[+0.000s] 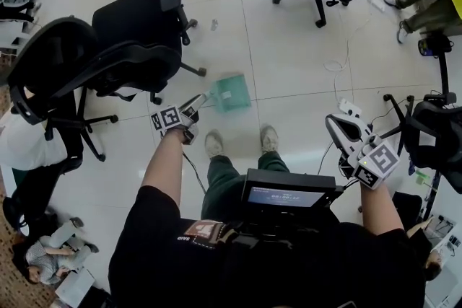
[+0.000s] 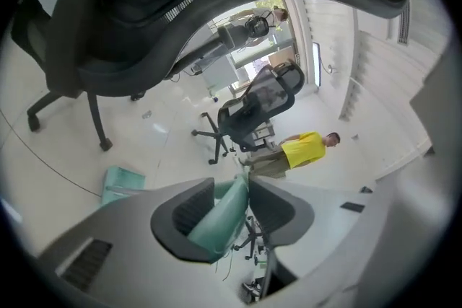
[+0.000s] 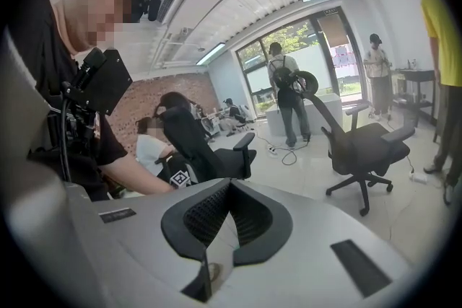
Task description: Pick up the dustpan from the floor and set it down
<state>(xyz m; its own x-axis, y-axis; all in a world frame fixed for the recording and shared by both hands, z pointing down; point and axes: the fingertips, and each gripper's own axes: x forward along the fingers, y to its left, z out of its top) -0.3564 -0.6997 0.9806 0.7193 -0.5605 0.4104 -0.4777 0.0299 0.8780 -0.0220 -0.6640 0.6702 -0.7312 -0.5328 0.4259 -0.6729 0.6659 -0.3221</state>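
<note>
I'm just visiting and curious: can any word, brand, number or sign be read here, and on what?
No text here can be read.
Shirt patch: print too blurred.
Chest screen: one line of text, too small.
Marker cubes: black-and-white square patterns, no words.

Dustpan handle (image 2: 216, 216) between jaws, chair (image 2: 256, 106) beyond

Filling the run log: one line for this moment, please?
dustpan: on floor | left gripper: open, handle between jaws | right gripper: shut, empty
</note>
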